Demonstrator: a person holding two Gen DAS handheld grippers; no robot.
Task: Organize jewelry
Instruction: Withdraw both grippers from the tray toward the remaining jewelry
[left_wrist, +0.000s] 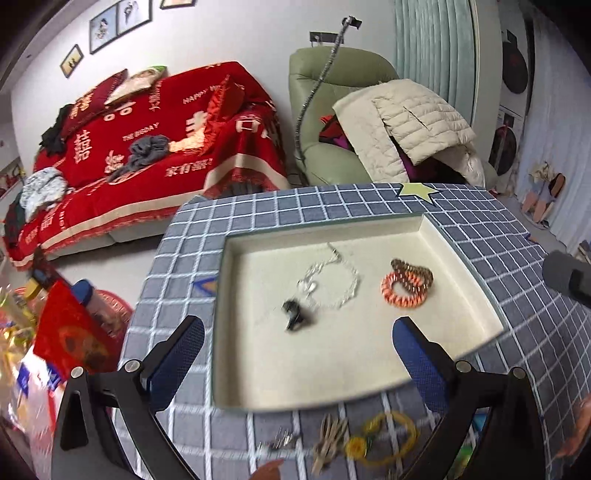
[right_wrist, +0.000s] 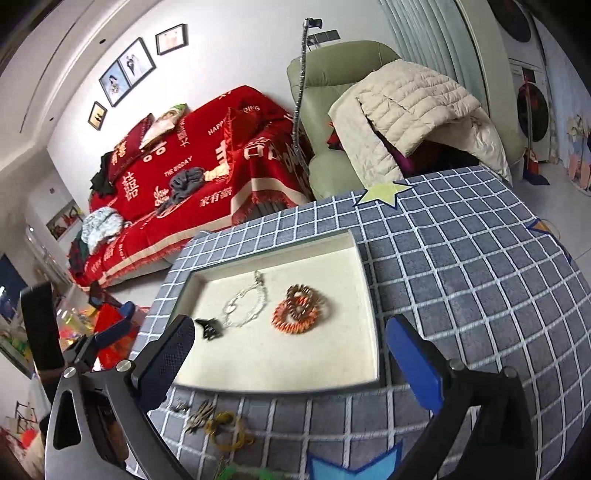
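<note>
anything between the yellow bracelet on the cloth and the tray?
Nothing visible. The yellow bracelet lies on the checked cloth just outside the tray's near rim, with only bare cloth between. The low rim is all it must clear. The tan clip lies beside it, not in the path.

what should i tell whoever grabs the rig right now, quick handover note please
Left gripper: open, empty, over the tray's near half.
Right gripper: open, empty, by the tray's near edge.
In the shallow cream tray: silver chain bracelet, orange and brown coiled hair ties, small black clip.
Left on the grey checked cloth in front of the tray: yellow bracelet, beige claw clip, small metal piece.
</note>
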